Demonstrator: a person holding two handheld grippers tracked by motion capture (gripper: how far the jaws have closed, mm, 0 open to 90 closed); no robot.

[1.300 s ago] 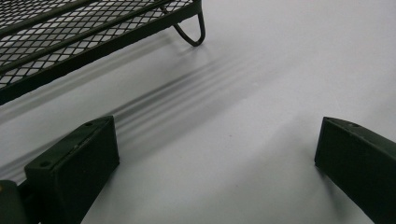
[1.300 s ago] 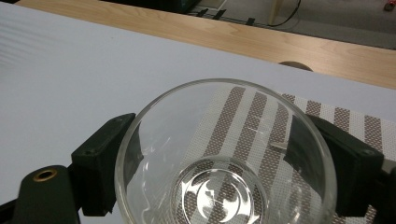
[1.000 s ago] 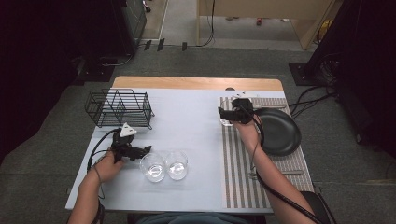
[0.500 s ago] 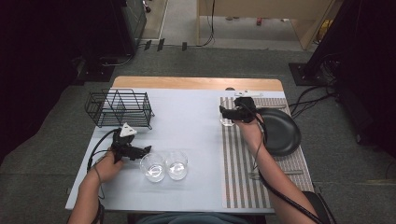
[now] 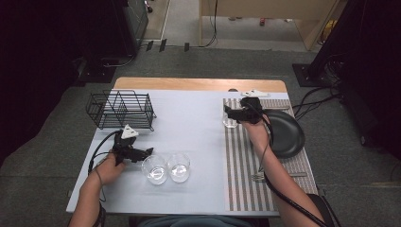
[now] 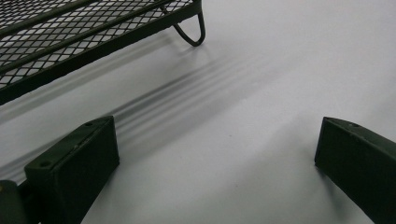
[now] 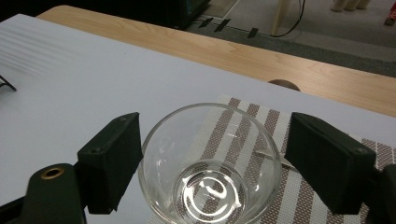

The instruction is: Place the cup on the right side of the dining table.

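Note:
A clear empty glass (image 7: 210,186) stands upright on the left edge of the striped placemat (image 5: 246,179). My right gripper (image 7: 215,135) straddles that glass (image 5: 230,121), one black jaw on each side at rim height. The jaws have just been closing in on the glass, and a thin gap still shows at the right-hand jaw. Low over the white table, my left gripper (image 5: 149,152) is open with nothing between its jaws (image 6: 210,158). Two more clear glasses (image 5: 154,169) (image 5: 178,166) stand just to its right.
A black wire rack (image 5: 120,110) sits at the back left, close in front of the left gripper (image 6: 70,32). A dark plate (image 5: 283,132) lies on the placemat's right side, with a fork (image 5: 259,176) nearer the front edge. A small white object (image 5: 255,93) rests by the far edge.
The right gripper has edged slightly along the placemat's left edge at the glass. The left hand and the two front glasses have stayed put.

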